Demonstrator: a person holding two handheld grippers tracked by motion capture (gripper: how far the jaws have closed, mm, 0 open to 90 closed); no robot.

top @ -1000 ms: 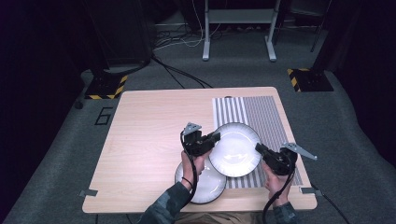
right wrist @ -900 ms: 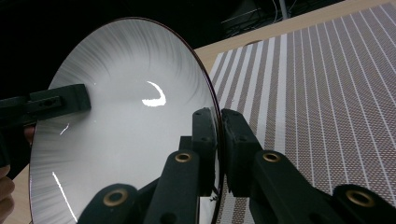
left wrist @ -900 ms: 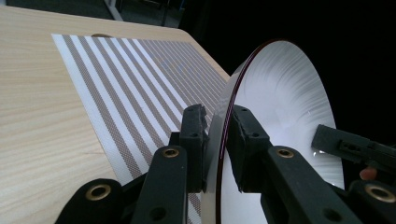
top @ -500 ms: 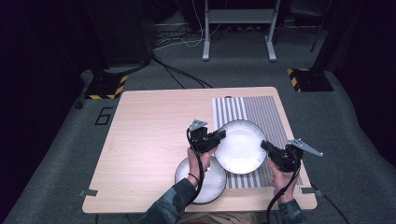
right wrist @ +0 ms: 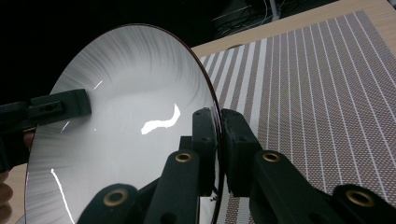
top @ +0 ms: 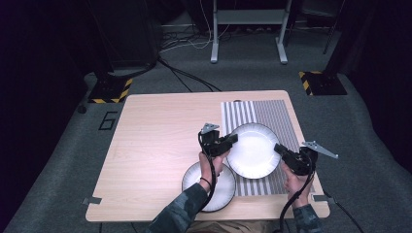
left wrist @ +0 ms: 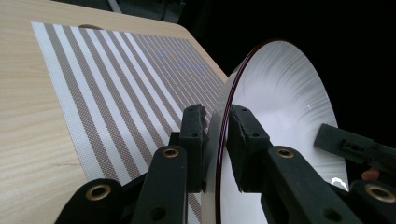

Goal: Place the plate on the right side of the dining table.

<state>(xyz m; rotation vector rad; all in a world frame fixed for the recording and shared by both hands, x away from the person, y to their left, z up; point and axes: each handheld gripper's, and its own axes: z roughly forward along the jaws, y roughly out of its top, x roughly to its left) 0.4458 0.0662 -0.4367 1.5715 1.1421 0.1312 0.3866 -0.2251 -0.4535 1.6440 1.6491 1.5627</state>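
Plate (top: 252,150), stiff, glossy and likely breakable, hangs over the mat (top: 277,116), left gripper (top: 232,140) and right gripper (top: 278,148) clamping opposite rims.

Wooden tabletop and its dim surroundings

A striped placemat (top: 272,114) lies on the right part of the light wooden tabletop (top: 155,145). A second white plate (top: 221,191) rests near the front edge, left of the mat. Beyond, on grey floor, stand a metal stand (top: 248,29), black cables (top: 184,75) and two hazard-striped bases (top: 111,91) (top: 321,82).
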